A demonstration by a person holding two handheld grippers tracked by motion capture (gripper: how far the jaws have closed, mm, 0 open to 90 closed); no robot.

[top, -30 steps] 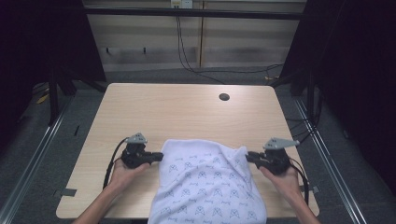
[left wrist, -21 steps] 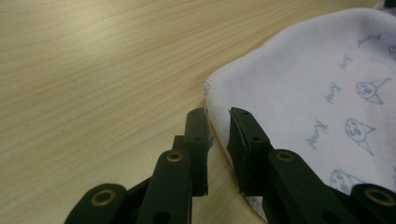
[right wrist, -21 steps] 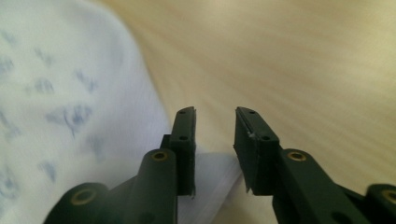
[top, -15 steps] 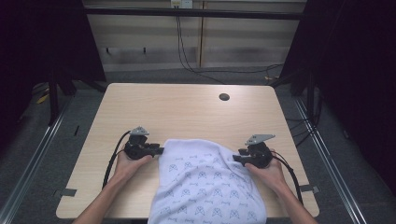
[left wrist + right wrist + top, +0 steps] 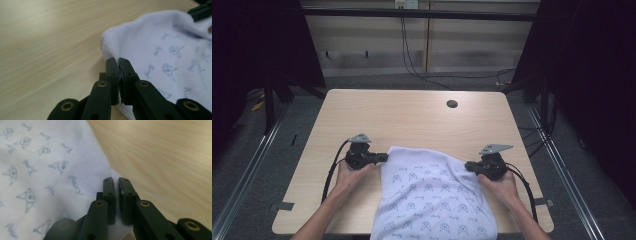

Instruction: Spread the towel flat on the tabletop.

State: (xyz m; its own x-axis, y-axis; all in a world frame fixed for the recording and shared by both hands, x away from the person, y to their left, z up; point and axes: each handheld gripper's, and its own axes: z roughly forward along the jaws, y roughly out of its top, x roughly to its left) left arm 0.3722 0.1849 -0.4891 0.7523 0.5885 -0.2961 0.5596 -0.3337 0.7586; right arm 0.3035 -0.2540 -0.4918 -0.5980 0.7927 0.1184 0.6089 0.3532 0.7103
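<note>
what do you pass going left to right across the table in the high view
left cable → left gripper → white patterned cloth → right gripper → right cable

Both forearms reach in from the near edge. The left gripper points inward, its jaws having just closed to a pinch. The right gripper faces it, jaws likewise just closed.
</note>
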